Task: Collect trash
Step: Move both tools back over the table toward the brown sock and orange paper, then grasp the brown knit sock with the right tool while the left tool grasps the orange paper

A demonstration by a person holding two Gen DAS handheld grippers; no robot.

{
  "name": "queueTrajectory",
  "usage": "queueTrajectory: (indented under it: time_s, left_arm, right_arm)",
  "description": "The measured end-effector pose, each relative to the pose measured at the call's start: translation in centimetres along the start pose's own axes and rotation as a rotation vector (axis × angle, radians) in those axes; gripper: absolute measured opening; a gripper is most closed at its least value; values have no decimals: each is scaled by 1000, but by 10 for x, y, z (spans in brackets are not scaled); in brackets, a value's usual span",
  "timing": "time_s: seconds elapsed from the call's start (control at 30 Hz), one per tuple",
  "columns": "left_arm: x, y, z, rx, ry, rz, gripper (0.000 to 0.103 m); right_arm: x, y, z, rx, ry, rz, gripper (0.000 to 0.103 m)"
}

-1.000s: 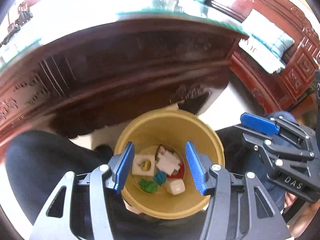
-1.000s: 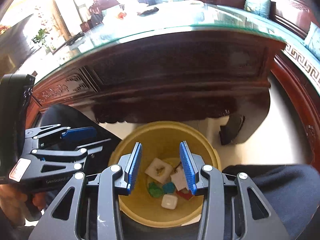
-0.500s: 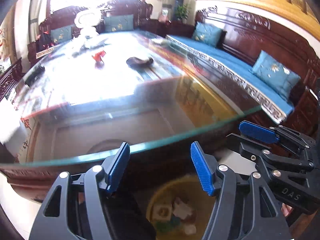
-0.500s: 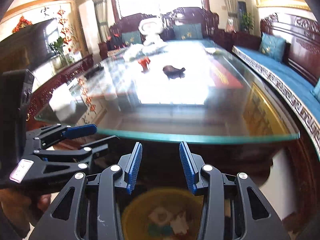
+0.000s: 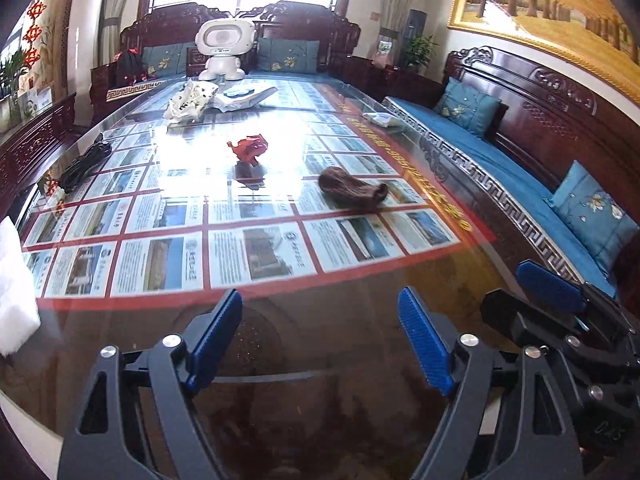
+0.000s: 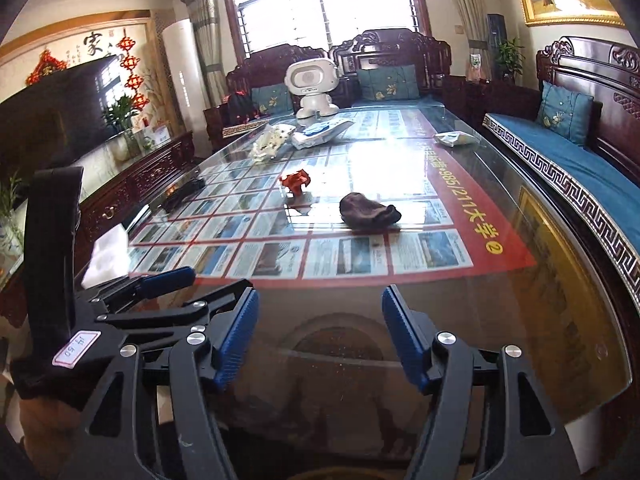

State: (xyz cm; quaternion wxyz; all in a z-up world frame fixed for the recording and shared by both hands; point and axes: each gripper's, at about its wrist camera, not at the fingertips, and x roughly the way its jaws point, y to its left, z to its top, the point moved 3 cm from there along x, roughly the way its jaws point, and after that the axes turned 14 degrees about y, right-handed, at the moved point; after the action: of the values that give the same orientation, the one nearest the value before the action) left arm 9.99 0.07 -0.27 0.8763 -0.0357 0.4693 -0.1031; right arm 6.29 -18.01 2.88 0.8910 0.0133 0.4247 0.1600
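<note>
Both grippers hover over the near end of a long glass-topped table (image 5: 280,344). My left gripper (image 5: 320,340) has nothing between its blue pads and its jaws are opening. My right gripper (image 6: 318,336) is likewise empty with jaws opening. Mid-table lie a crumpled red wrapper (image 5: 249,148) (image 6: 295,181) and a brown crumpled lump (image 5: 352,190) (image 6: 368,208). Farther back are white plastic bags (image 5: 192,98) (image 6: 272,140) and a flat packet (image 5: 244,96) (image 6: 322,130). Another packet (image 6: 456,138) rests near the table's right edge. The yellow bin is out of view.
A white robot figure (image 5: 224,46) stands at the table's far end. A black cable bundle (image 5: 84,162) lies at the left edge and white tissue (image 5: 14,284) at the near left. Wooden benches with blue cushions (image 5: 500,168) flank the right side.
Both grippers rose from above the yellow bin of trash under the table edge to above the tabletop. Both pairs of jaws stand wider apart than before.
</note>
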Motion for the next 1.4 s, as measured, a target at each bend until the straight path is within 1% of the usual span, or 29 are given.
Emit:
queueTrajectory:
  time_s: [0.03, 0.1, 0.3, 0.47, 0.6, 0.63, 0.9, 0.97, 1.03, 1.1, 1.2, 1.3, 1.4]
  left_arm:
    - [8, 4, 9, -11, -1, 8, 86]
    - [19, 10, 20, -26, 5, 14, 86]
    - [61, 29, 63, -65, 28, 34, 86]
    - [87, 42, 86, -108, 63, 9, 86]
    - [96, 49, 93, -103, 69, 32, 87]
    - [98, 51, 94, -104, 72, 33, 87]
    - [108, 67, 103, -125, 76, 74, 88]
    - [110, 72, 105, -140, 76, 82, 88]
    - [112, 76, 106, -154, 80, 87, 88]
    - [113, 80, 108, -161, 79, 74, 88]
    - [115, 82, 111, -166, 83, 81, 88]
    - [116, 81, 112, -165, 86, 74, 88]
    - [117, 79, 114, -157, 84, 73, 88]
  right_arm:
    - [7, -3, 6, 6, 3, -2, 69]
    - [23, -10, 20, 17, 25, 11, 71]
    - [68, -21, 59, 5, 77, 0, 71]
    - [99, -29, 78, 12, 113, 7, 73]
    - [115, -32, 85, 10, 121, -17, 85]
    - [119, -33, 86, 13, 124, -21, 85]
    - [151, -40, 96, 30, 185, -22, 85]
    - [159, -42, 100, 30, 194, -33, 85]
    - [167, -43, 105, 29, 208, -45, 83]
    - [173, -44, 110, 31, 213, -68, 82]
    - [182, -45, 116, 34, 230, -89, 82]
    - [189, -43, 119, 23, 244, -98, 77]
    - [196, -40, 118, 7, 273, -106, 68]
